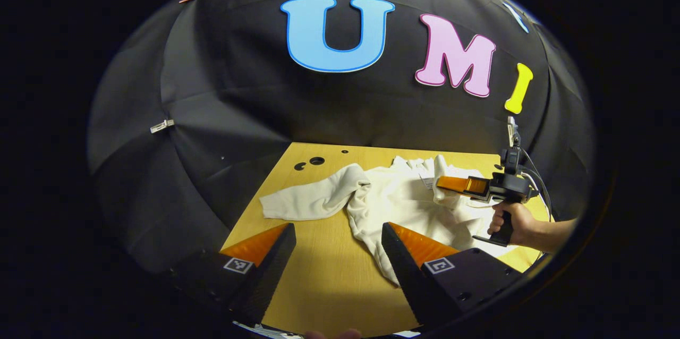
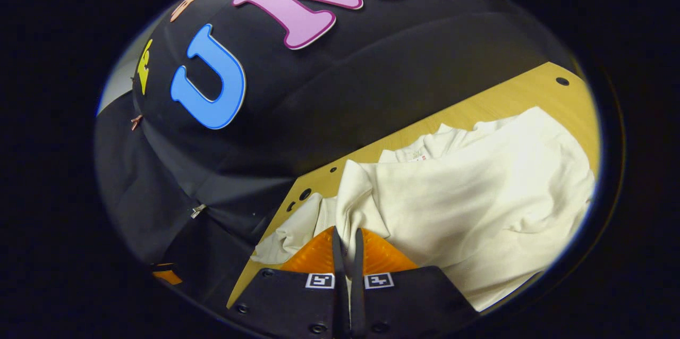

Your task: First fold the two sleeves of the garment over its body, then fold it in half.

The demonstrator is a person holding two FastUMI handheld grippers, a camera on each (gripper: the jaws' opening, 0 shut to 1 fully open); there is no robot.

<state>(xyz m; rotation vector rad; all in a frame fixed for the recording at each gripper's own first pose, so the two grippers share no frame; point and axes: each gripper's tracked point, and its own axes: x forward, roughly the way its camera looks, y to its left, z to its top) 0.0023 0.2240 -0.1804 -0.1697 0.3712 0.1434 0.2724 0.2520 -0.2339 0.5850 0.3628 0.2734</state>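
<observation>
Two grippers on a cream-white long-sleeved cotton garment [image 1: 404, 201], which lies crumpled on the yellowish wooden table [image 1: 319, 275] with round holes near its far edge. Left gripper [image 1: 338, 235]: jaws spread wide, hovering above bare table at the garment's near hem, holding nothing. One sleeve [image 1: 313, 198] lies stretched flat, out to the left of the body. Right gripper [image 2: 348, 240]: jaws pinched together on a raised fold of the fabric, cloth squeezed between both fingers. In the left gripper view it's held by a hand [image 1: 518, 222] at the garment's right side, with fabric lifted off the table there.
</observation>
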